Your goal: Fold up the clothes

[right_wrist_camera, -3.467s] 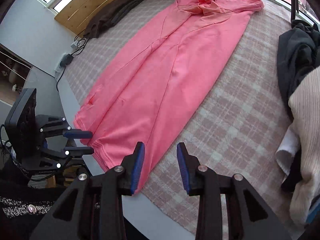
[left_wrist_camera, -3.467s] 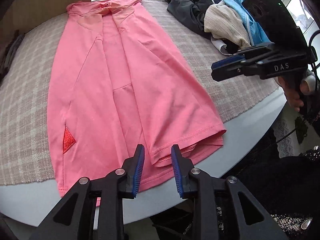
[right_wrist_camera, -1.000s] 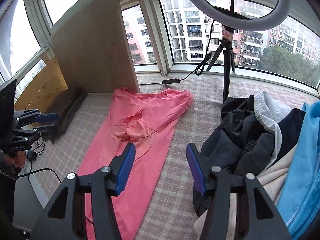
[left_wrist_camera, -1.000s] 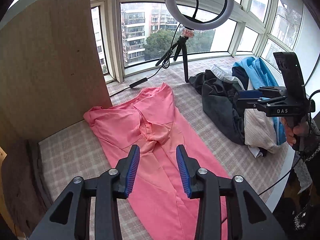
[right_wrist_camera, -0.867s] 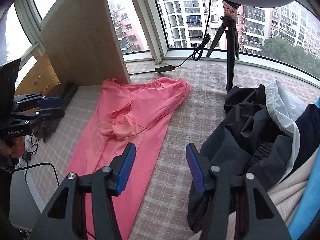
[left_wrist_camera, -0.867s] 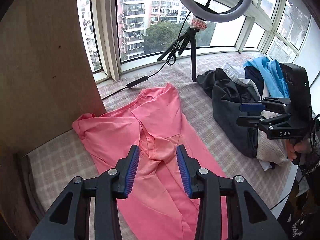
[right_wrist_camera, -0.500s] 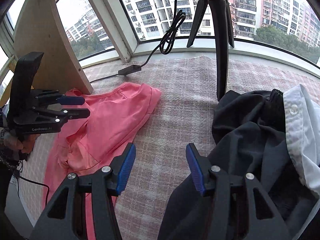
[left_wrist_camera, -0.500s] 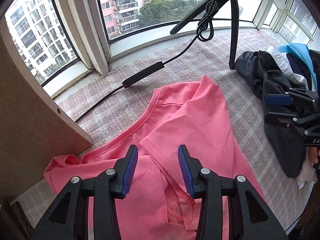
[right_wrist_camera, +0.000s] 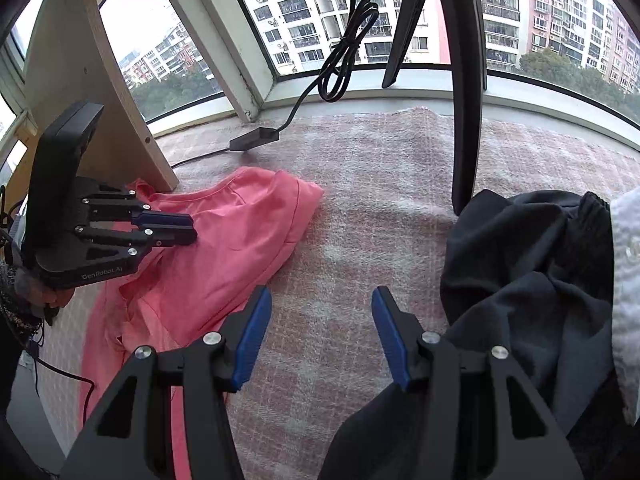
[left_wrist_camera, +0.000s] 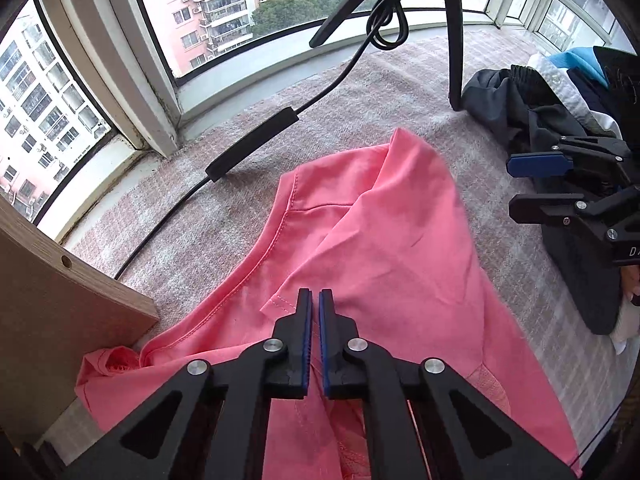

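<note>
A pink garment (left_wrist_camera: pixel 400 240) lies on the checked cloth, its top end near the window, with one sleeve folded across the body. My left gripper (left_wrist_camera: pixel 316 300) is low over that folded sleeve, just right of its stitched hem. Its jaws are pressed almost together with pink fabric between the pads. From the right wrist view the left gripper (right_wrist_camera: pixel 192 228) rests on the pink garment (right_wrist_camera: pixel 224 256). My right gripper (right_wrist_camera: pixel 322 312) is open over bare cloth, between the garment and the dark clothes. The right gripper (left_wrist_camera: pixel 520 184) also shows at the left wrist view's right edge.
A tripod leg (right_wrist_camera: pixel 466 120) stands on the checked cloth (right_wrist_camera: pixel 380 200) near the window. A black cable with an inline switch (left_wrist_camera: pixel 252 148) runs past the garment's top. A wooden board (left_wrist_camera: pixel 48 272) stands on the left. A pile of dark, white and blue clothes (right_wrist_camera: pixel 540 260) lies on the right.
Both grippers have moved from the hem end up to the garment's top. The left one has dropped onto the folded sleeve and gone from open to shut. The right one stays open.
</note>
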Tool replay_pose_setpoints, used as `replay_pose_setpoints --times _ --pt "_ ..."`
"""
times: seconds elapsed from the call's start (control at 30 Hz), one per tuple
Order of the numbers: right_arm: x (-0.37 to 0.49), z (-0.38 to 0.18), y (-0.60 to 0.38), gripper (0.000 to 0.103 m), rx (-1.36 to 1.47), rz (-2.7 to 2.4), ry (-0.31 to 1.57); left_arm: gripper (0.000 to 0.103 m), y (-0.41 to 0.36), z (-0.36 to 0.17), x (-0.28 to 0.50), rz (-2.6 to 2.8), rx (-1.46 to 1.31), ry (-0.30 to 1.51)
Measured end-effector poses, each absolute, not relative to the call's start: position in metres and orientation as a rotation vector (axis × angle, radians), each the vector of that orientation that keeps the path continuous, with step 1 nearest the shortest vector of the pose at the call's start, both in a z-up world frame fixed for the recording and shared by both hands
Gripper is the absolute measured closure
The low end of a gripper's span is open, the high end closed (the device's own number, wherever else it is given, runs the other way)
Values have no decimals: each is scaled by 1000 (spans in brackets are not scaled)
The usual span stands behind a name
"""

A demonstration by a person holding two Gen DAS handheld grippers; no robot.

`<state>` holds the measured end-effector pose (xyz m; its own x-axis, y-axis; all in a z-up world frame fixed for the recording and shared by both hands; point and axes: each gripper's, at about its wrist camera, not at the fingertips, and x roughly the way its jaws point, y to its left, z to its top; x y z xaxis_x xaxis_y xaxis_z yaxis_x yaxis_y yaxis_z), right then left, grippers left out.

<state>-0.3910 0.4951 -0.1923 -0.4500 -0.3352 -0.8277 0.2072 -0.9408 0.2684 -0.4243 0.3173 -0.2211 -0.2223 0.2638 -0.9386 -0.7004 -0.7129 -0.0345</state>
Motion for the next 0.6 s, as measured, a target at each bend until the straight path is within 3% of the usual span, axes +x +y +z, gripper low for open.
replay_pose_setpoints --times 0.27,0.33,0.4,0.6 --pt "-399 -199 496 51 1449 -2406 -216 102 313 -184 -415 1972 -1312 455" --pt "-399 -200 495 51 1452 -2401 -214 96 310 -187 -417 2009 -1318 515" --pt "-399 -200 493 51 1451 -2398 -205 80 308 -194 -421 2020 -1346 557" --pt "-399 -202 491 51 1451 -2388 -191 78 311 -216 -432 2026 -1402 609"
